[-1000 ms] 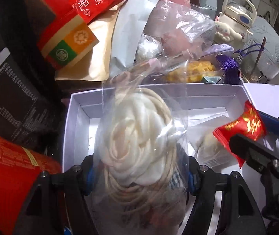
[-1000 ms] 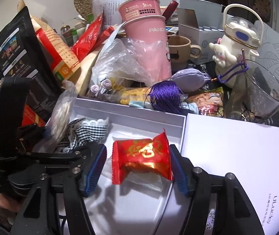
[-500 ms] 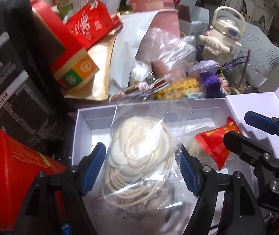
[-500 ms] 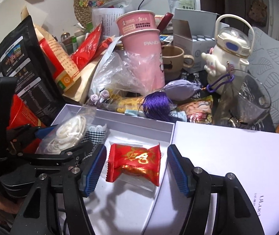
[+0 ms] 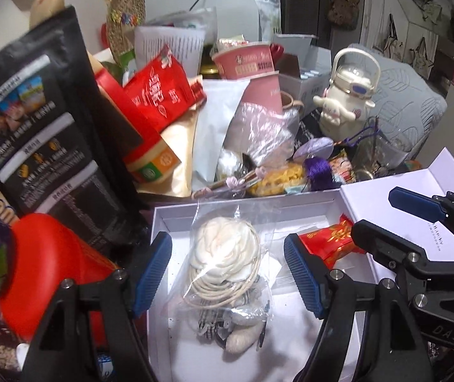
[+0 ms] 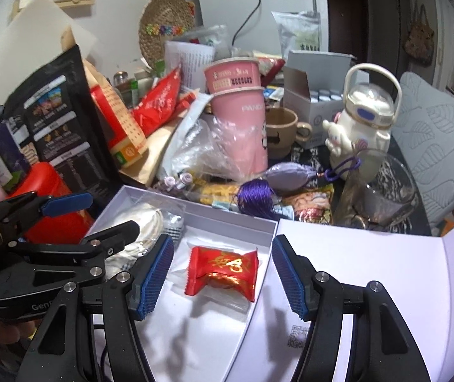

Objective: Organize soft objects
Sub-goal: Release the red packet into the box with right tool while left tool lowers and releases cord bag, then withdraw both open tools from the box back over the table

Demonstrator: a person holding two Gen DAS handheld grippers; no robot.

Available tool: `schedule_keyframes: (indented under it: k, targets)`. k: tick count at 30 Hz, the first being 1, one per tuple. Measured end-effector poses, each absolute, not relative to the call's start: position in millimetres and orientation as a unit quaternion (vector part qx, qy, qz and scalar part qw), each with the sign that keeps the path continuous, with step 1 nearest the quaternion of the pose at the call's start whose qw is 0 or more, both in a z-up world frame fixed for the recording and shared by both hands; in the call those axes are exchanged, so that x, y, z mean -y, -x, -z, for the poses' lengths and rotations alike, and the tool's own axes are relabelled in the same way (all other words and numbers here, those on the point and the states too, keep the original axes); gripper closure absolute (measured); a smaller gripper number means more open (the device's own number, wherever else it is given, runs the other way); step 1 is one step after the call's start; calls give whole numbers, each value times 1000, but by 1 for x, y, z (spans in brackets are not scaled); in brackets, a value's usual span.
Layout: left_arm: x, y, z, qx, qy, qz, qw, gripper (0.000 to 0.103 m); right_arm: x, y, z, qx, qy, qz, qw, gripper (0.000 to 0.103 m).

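Observation:
A clear bag with a cream fabric flower and cord [image 5: 223, 254] lies in the white box [image 5: 176, 219], over a checked cloth piece [image 5: 209, 324]. My left gripper [image 5: 227, 273] is open above it, fingers apart on either side, not touching. A red candy packet [image 6: 222, 269] lies in the right half of the box [image 6: 227, 219]; it also shows in the left wrist view [image 5: 328, 242]. My right gripper [image 6: 222, 278] is open above the packet. The bagged flower also shows in the right wrist view [image 6: 147, 222].
The box's open lid [image 6: 370, 270] lies flat to the right. Behind the box is clutter: pink paper cups [image 6: 239, 121], purple tassel [image 6: 255, 197], glass cup [image 6: 376, 191], white kettle toy [image 6: 363, 117], black snack bag [image 5: 36, 133], red canister [image 5: 48, 270].
Both grippers opened and drew back and up. The bagged flower left my left gripper and the red packet left my right gripper; both now lie in the box.

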State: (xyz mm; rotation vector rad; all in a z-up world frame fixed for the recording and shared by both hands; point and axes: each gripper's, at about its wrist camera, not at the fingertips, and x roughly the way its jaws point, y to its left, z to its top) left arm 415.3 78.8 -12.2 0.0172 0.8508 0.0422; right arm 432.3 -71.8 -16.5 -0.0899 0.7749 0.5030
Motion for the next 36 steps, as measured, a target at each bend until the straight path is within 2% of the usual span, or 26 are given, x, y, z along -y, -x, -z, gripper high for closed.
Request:
schedule_keyframes:
  k: [21,36]
  targets:
    - [-67,-316,-60,-336,13,0,942,30,108,-344,-51,-294,22,-255,921,37]
    - [-51,-226,-84,-303,3,6,953,30,140,-248,-71,-270,7,-233,934,29]
